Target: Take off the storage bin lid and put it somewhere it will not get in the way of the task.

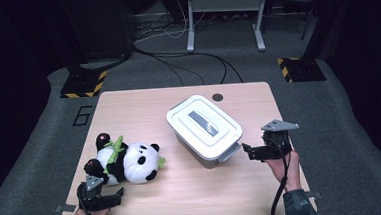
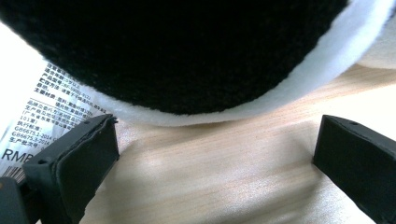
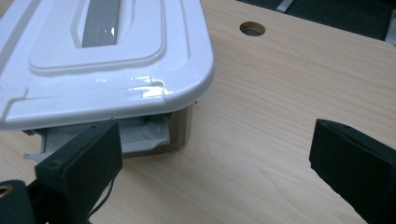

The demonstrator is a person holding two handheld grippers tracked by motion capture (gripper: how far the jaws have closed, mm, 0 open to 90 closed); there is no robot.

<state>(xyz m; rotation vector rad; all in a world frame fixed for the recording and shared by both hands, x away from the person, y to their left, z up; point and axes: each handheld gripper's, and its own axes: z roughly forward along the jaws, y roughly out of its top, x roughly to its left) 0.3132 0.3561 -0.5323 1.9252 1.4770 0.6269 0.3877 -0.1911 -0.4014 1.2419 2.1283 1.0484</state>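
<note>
The left gripper (image 1: 115,196) is standing open on the counter (image 1: 204,197), jaws wide apart, gripping nothing. The panda plush toy (image 1: 127,162) is lying just ahead of it, its paper tag (image 2: 44,100) beside the left jaw. The right gripper (image 1: 247,151) is also open, its jaw just beside the white lidded box (image 1: 203,125).

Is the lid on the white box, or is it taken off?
On. The white lid sits flat over the box, covering its rim.
</note>
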